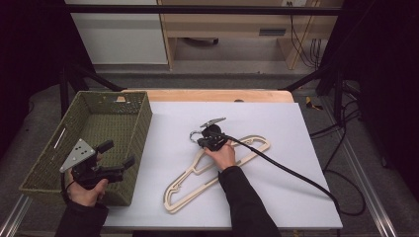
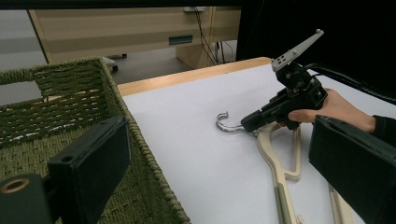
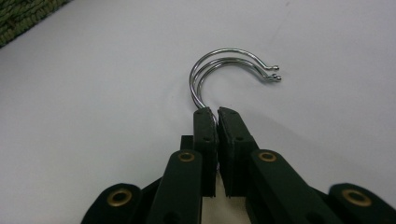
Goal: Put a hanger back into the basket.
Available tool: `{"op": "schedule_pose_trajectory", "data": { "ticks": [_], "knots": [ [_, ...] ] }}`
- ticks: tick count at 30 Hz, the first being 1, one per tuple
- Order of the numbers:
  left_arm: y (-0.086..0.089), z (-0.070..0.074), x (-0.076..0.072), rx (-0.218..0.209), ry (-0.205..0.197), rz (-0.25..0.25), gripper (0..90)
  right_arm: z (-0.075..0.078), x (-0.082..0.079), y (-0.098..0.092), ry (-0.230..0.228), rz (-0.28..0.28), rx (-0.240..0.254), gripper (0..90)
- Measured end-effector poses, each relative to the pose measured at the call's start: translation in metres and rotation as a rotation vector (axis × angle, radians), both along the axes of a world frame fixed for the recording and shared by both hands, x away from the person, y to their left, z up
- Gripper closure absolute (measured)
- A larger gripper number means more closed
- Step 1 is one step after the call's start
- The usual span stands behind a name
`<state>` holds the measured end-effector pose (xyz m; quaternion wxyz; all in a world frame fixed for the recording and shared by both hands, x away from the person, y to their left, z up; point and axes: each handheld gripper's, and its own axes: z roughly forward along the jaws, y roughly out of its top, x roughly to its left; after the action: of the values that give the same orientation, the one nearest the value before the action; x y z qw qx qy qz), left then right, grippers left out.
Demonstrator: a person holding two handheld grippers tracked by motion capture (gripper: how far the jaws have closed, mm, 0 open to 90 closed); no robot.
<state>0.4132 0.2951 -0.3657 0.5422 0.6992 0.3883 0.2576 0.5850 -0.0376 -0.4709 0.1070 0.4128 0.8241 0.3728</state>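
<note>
Right gripper view: fingers [image 3: 205, 128] pinch the hanger hooks [image 3: 219, 63] low.

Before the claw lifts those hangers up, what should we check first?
1. Right claw shut on the shiny metal hooks: ok.
2. Both hooks pinched, not just one: cannot tell.
3. Cream plastic hangers lying flat on the white table sheet, nothing on top: ok.
4. Green woven basket has room inside: ok.
5. Left claw open and away from the hangers: ok.
6. Black cable lies across a hanger arm, might snag: not ok.
</note>
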Motion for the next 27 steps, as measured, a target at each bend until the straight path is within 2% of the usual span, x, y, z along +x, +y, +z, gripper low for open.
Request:
{"op": "schedule_pose_trajectory", "data": {
  "ticks": [6, 17, 24, 27],
  "knots": [
    [0.0, 0.0, 0.0, 0.001, 0.001, 0.001, 5.4, 0.001, -0.001, 0.0, 0.004, -0.021, 0.01, 88.4],
    [-0.007, 0.004, -0.004, 0.011, -0.009, -0.015, 5.8, 0.015, -0.012, -0.001, -0.063, -0.025, 0.03, 89.3],
    [-0.027, 0.008, -0.007, 0.032, -0.003, -0.056, 6.1, 0.024, -0.02, -0.002, -0.111, -0.014, 0.048, 89.3],
    [-0.043, 0.006, -0.003, 0.033, 0.03, -0.094, 6.8, 0.028, -0.024, -0.003, -0.128, -0.011, 0.055, 89.3]
  ]
}}
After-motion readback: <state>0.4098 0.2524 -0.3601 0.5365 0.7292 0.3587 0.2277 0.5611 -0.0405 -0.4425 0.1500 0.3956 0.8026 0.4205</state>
